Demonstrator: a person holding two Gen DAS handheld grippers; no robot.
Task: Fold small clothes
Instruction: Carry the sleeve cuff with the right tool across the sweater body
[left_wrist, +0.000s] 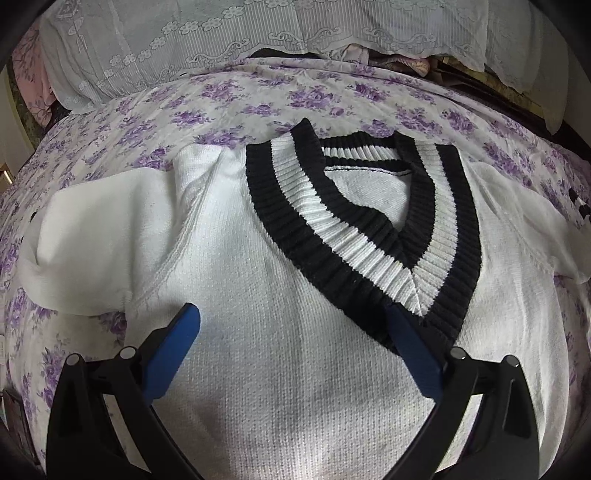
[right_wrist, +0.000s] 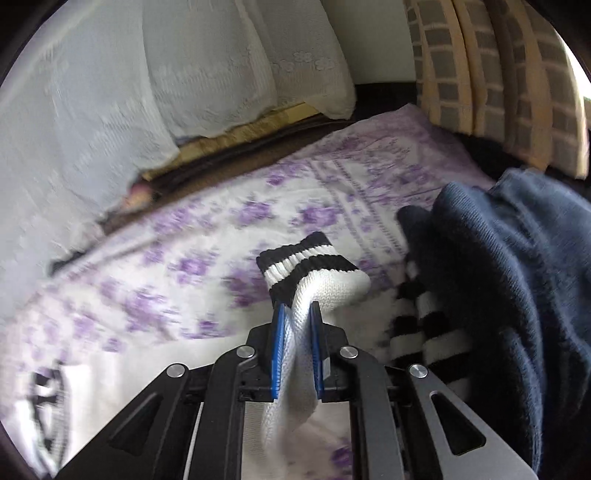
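Left wrist view: the left gripper (left_wrist: 291, 325) fills the foreground, jaws spread wide with nothing between them, tilted steeply down over the chest of the white sweater (left_wrist: 280, 369). The sweater lies face up on the floral bedsheet (left_wrist: 258, 99), its black-and-white V-collar (left_wrist: 369, 240) just past the right-hand finger.

Right wrist view: the right gripper (right_wrist: 298, 325) is clamped on a white sleeve (right_wrist: 295, 369), the striped cuff (right_wrist: 303, 266) poking out beyond the pads. It points gently downward and the picture is blurred. A dark blue garment (right_wrist: 517, 295) sits right alongside.

The risk, as I see it: only a thin pinch of knit is held, so a quick pull could slip it free, or drag the sweater askew since the left gripper pins nothing.
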